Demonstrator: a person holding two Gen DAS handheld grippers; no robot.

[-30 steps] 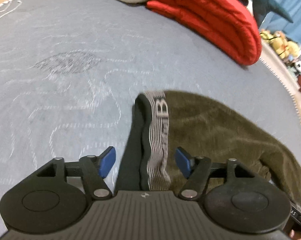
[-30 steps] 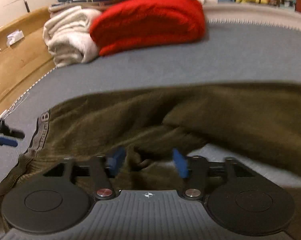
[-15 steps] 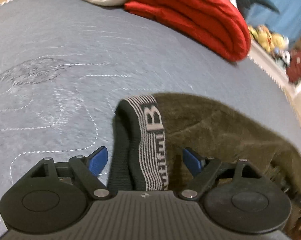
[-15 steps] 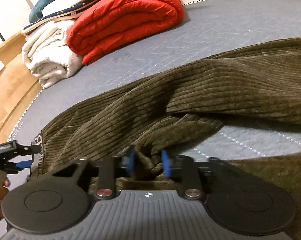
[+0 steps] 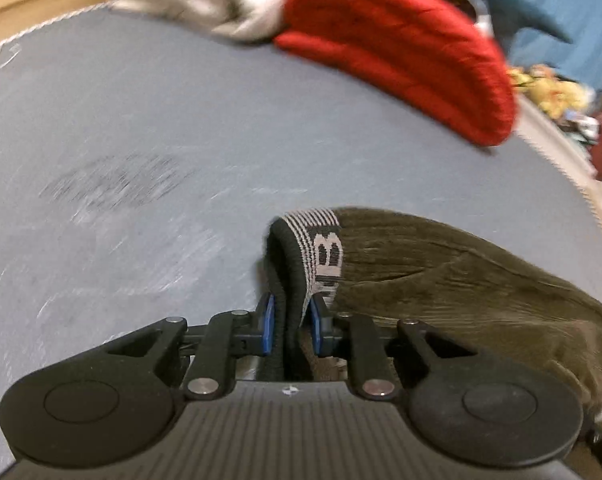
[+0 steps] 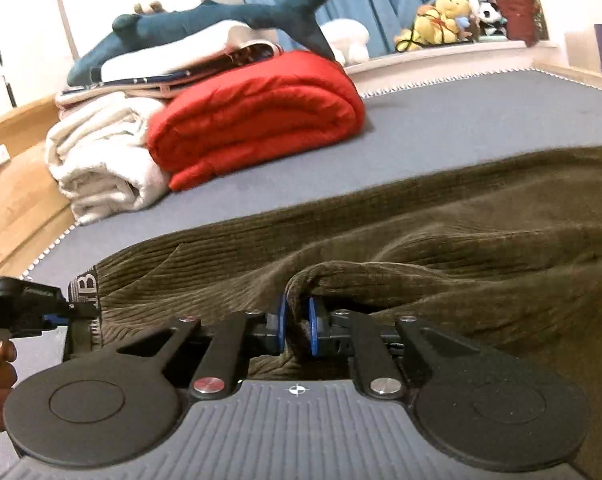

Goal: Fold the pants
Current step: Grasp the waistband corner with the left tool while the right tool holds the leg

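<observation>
Olive corduroy pants [image 5: 441, 280] lie on a grey-blue mattress [image 5: 141, 140]. Their waistband [image 5: 321, 248] is black with grey stripes and a letter B. My left gripper [image 5: 291, 322] is shut on the waistband, which stands up between the blue pads. In the right wrist view the pants [image 6: 441, 220] spread across the bed, and my right gripper [image 6: 297, 320] is shut on a raised fold of the corduroy. The left gripper [image 6: 25, 304] also shows there at the far left, at the waistband [image 6: 87, 286], with a hand on its grip.
A folded red quilt [image 6: 253, 120] and a rolled white blanket [image 6: 101, 156] lie at the far end of the mattress, with a blue plush shark [image 6: 205, 20] on top. A wooden bed frame [image 6: 9, 200] runs along the left. Plush toys [image 6: 445, 16] sit on a far ledge.
Both grippers went from open to shut. The left closed on the waistband, the right on a corduroy fold, and both lifted the fabric slightly.
</observation>
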